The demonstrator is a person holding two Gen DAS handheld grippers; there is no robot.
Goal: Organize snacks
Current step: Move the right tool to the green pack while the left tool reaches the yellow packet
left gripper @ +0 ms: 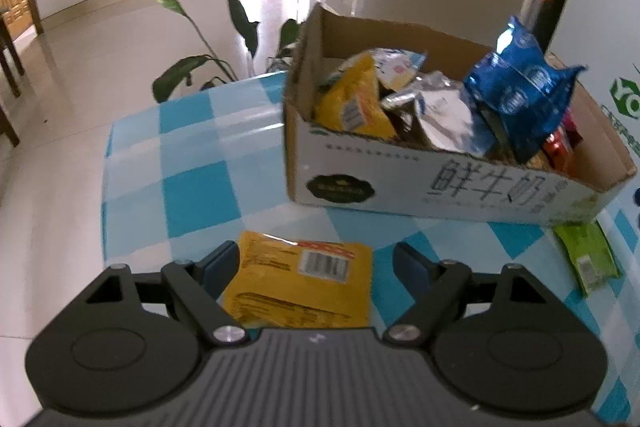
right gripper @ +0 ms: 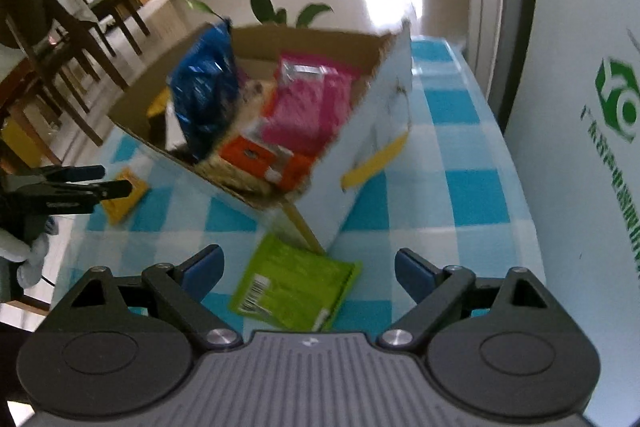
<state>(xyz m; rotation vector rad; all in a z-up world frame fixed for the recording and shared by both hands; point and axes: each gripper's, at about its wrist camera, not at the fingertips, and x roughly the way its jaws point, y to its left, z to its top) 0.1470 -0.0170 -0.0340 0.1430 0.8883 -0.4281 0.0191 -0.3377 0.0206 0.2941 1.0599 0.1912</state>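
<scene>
Two loose snack packets are waiting beside the cardboard box.
Both grippers are hovering, jaws open and empty: left gripper over the yellow packet, right gripper over the green packet; closing should come next.

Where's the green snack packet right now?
The green snack packet lies flat on the checked tablecloth, just off the cardboard box corner, between the right gripper's open fingers.

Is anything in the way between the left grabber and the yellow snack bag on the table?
No. The yellow packet lies flat on the checked tablecloth, right between the open left hand-held gripper fingers, nothing blocking it.
</scene>
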